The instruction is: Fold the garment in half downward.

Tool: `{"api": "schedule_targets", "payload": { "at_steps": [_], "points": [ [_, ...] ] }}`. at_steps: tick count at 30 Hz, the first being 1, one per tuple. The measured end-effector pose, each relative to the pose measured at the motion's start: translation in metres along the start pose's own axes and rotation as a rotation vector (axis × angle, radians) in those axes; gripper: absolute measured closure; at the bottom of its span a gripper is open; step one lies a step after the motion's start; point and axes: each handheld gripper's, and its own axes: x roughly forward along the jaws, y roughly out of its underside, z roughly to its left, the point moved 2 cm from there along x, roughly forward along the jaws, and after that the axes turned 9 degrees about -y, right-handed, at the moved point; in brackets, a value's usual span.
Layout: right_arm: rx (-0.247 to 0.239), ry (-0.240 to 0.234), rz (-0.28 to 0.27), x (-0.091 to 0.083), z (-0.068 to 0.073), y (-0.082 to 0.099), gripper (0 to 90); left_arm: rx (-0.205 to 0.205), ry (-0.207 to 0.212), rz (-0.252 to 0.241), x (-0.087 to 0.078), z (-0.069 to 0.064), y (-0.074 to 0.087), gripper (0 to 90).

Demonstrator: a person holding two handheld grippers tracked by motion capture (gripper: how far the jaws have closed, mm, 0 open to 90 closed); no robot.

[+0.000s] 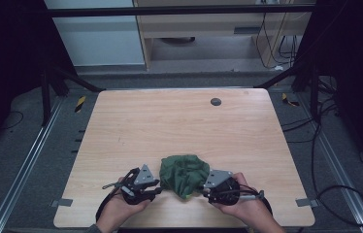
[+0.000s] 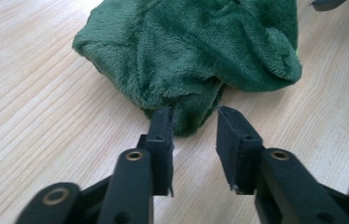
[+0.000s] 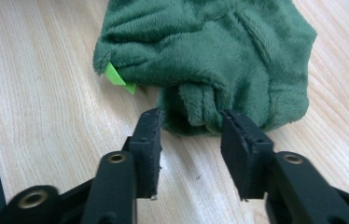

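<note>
At the near edge of the pale wooden table (image 1: pixel 179 121), a crumpled dark green plush cloth (image 1: pixel 184 174) is seen lying in a rounded heap, set between the two hand-held grippers. The left gripper (image 1: pixel 156 188) is held just beside the cloth's left side, and the right gripper (image 1: pixel 204 190) is held against its right side. In the left gripper view, the black jaws are parted, and a hanging fold of the green fleece (image 2: pixel 189 60) is seen just ahead of the gap; one fingertip (image 2: pixel 163 119) appears to brush the fabric, though contact cannot be confirmed. In the right gripper view, the jaws are likewise parted, with a bunched tuck of the cloth (image 3: pixel 200 56) lying at the mouth of the gap and not pressed by the pads. A small bright green tag (image 3: pixel 116 77) is seen sticking out from the cloth's edge. A small dark round disc (image 1: pixel 215 101) is set into the table near its far edge, well apart from the cloth.
</note>
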Motion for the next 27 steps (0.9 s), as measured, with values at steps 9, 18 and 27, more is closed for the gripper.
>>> {"api": "schedule_targets", "payload": {
  "at_steps": [9, 18, 27],
  "points": [
    [0.02, 0.004, 0.022, -0.002, -0.002, 0.004, 42.1, -0.002, -0.009, 0.038, -0.004, 0.007, 0.007, 46.9],
    [0.064, 0.016, 0.052, -0.005, -0.011, 0.012, 30.4, -0.047, -0.032, 0.073, -0.005, 0.021, 0.011, 31.5],
    [0.146, 0.034, 0.086, -0.011, -0.026, 0.021, 15.5, -0.085, -0.048, 0.132, -0.008, 0.036, 0.015, 16.9]
  ]
}}
